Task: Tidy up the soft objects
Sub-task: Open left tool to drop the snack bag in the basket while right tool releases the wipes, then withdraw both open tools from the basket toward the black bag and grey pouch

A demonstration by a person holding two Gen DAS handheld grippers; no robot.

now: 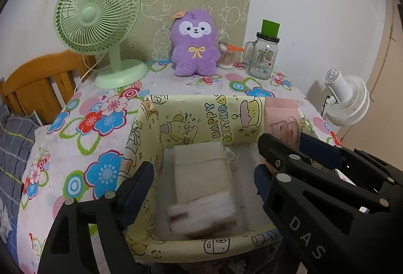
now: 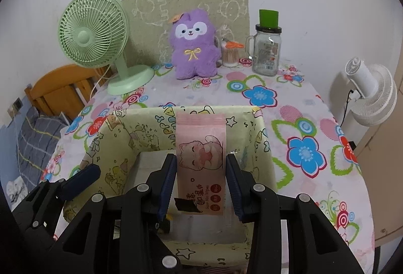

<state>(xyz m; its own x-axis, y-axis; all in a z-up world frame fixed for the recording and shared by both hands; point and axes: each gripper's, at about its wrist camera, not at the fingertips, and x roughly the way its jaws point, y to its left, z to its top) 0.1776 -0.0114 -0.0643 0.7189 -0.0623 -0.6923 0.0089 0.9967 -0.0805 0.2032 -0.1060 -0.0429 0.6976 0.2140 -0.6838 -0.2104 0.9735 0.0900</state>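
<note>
A yellow cartoon-print fabric box (image 1: 146,128) (image 2: 121,133) stands on the flowered table. Inside it lie a folded cream cloth (image 1: 201,170) and a blurred white fluffy item (image 1: 204,213). My left gripper (image 1: 201,181) is open above the box, one finger on each side, holding nothing. My right gripper (image 2: 200,183) is shut on a pink wet-wipes pack (image 2: 201,155) with a cat picture, held upright over the box. The pack also shows in the left wrist view (image 1: 283,118), with the right gripper (image 1: 312,148) at the box's right side.
At the back of the table stand a green desk fan (image 1: 98,20), a purple plush toy (image 1: 195,45), a cotton-swab tub (image 1: 226,57) and a glass mug jar (image 1: 263,57). A white fan (image 2: 370,95) stands right of the table. A wooden bed frame (image 1: 37,82) is left.
</note>
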